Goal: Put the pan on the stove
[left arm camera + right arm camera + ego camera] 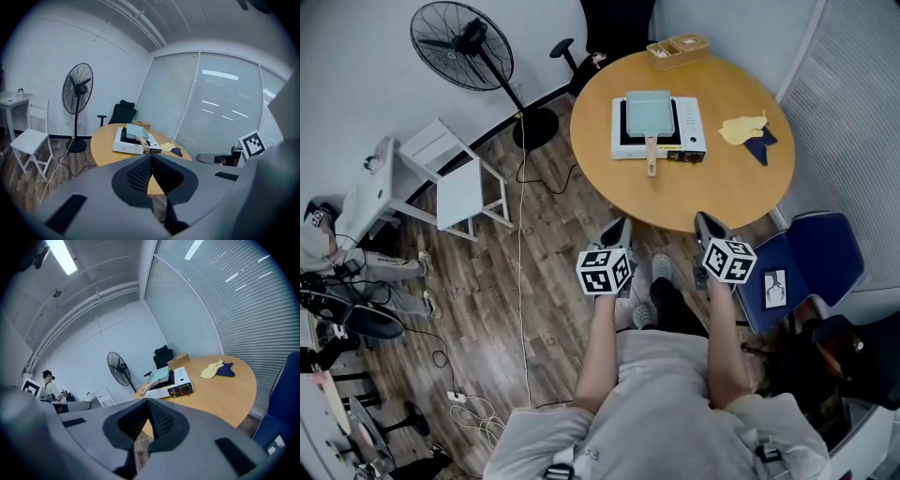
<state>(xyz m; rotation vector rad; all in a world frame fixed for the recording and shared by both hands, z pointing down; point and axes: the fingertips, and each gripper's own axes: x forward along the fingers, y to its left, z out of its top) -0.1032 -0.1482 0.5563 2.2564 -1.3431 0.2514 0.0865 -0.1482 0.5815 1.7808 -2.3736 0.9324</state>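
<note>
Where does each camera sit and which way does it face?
Head view: on the person's head, looking steeply down at the round wooden table, white portable stove, pale green square pan; forearms, left gripper, right gripper show.
Left gripper view: on that gripper, facing the table; shut jaws show.
Right gripper view: on that gripper, facing the table; shut jaws show.
All three share the pan on the stove.

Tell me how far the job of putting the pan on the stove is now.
Done, it seems: the pan sits on the stove. In hand: nothing; the left gripper and the right gripper are shut and empty, near the table edge. Left: nothing visible.
</note>
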